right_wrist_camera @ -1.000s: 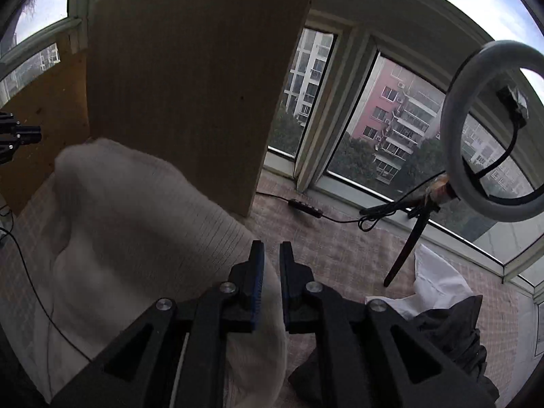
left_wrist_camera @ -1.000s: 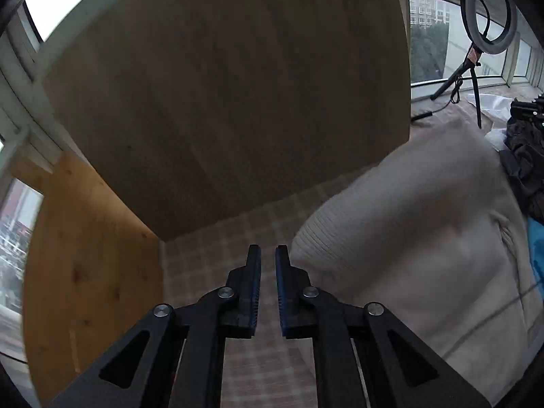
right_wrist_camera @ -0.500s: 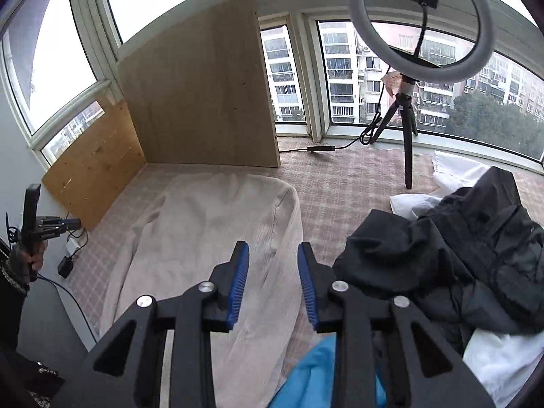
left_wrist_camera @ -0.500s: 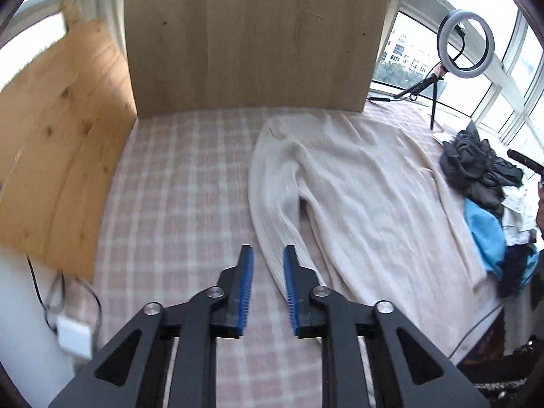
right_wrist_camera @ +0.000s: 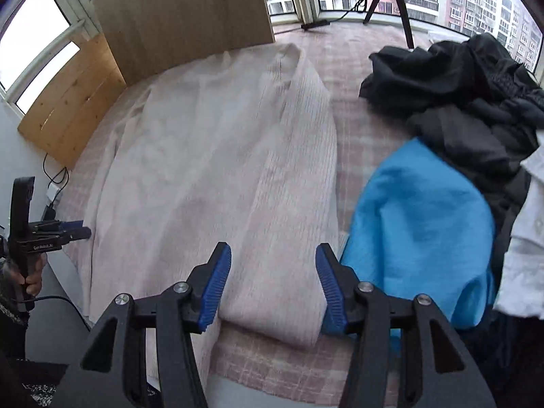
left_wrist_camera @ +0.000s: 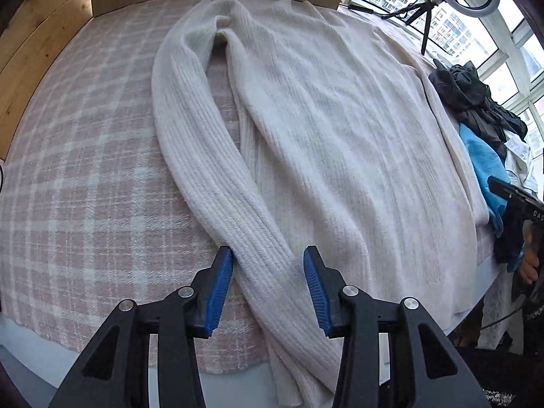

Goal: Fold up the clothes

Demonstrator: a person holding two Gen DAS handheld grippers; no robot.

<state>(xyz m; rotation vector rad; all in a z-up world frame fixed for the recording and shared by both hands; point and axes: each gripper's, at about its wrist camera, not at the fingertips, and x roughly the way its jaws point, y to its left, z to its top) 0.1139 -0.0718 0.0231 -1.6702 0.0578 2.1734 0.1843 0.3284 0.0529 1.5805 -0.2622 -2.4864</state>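
- The cream ribbed sweater [left_wrist_camera: 340, 129] lies spread flat on the pink plaid table [left_wrist_camera: 85, 170], its neck end toward the upright wooden board [right_wrist_camera: 183, 10] and its hem toward us; we use the sweater as our landmark.
- We judge it soft, limp and fairly light: it will drape and stretch rather than hold a shape, and the knit should give the pads good friction.
- Its two sleeves look like the natural places to take hold, near the cuffs. One sleeve [left_wrist_camera: 210, 156] runs down the sweater's outer edge and trails off the table's near edge; the other sleeve [right_wrist_camera: 292, 183] lies along the opposite edge, beside the blue cloth [right_wrist_camera: 418, 210] and dark clothes pile [right_wrist_camera: 459, 95].
- Our left gripper [left_wrist_camera: 268, 289] points steeply down over the first sleeve; its jaws are opening, straddling the sleeve without pinching it.
- Our right gripper [right_wrist_camera: 273, 285] tilts down over the other sleeve near its cuff; its jaws are opening too, with the sleeve between them but not clamped.
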